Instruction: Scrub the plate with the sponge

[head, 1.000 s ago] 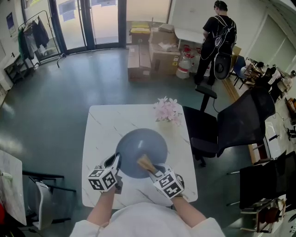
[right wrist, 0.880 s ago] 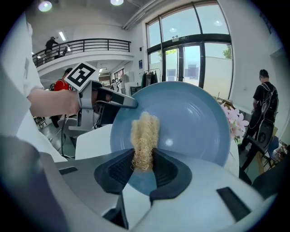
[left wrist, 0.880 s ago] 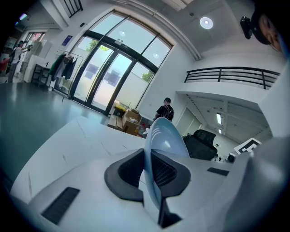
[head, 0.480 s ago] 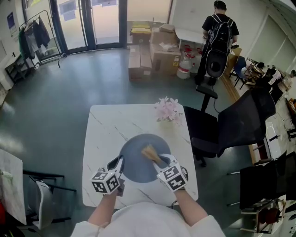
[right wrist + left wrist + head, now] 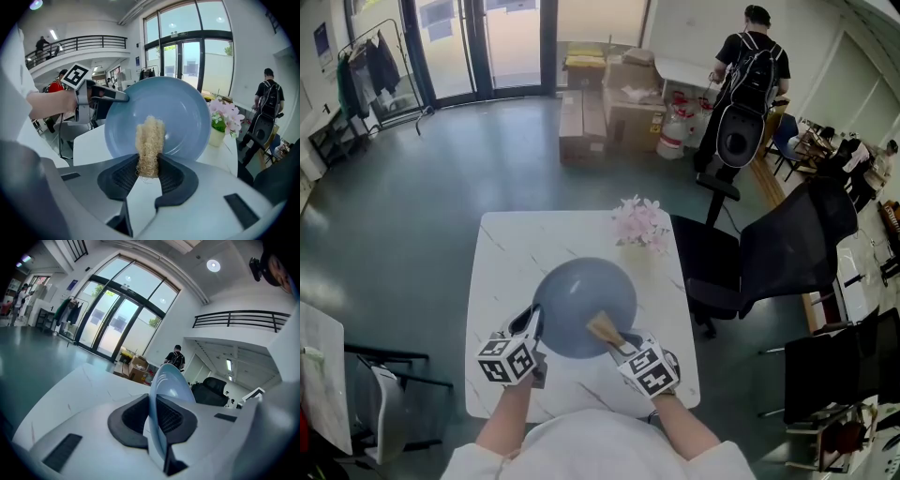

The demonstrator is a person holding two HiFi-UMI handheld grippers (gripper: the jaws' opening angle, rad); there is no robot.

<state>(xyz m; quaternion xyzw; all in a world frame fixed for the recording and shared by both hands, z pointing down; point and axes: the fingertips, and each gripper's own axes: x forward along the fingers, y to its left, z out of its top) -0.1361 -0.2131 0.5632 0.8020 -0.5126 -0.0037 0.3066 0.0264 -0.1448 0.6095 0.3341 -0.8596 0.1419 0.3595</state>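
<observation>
A blue-grey plate is held tilted above the white marble table. My left gripper is shut on the plate's near left rim; in the left gripper view the plate runs edge-on between the dark pads. My right gripper is shut on a tan fibrous sponge, which lies against the plate's lower right face. In the right gripper view the sponge sticks up from the jaws onto the plate, with the left gripper at its left rim.
A pot of pink flowers stands at the table's far right corner. Black office chairs sit to the right of the table. Cardboard boxes are stacked far back, where a person with a backpack stands.
The plate has moved a little left and away compared with half a second ago. The sponge has slid from the plate's middle toward its lower right, back near where it was a second ago.
</observation>
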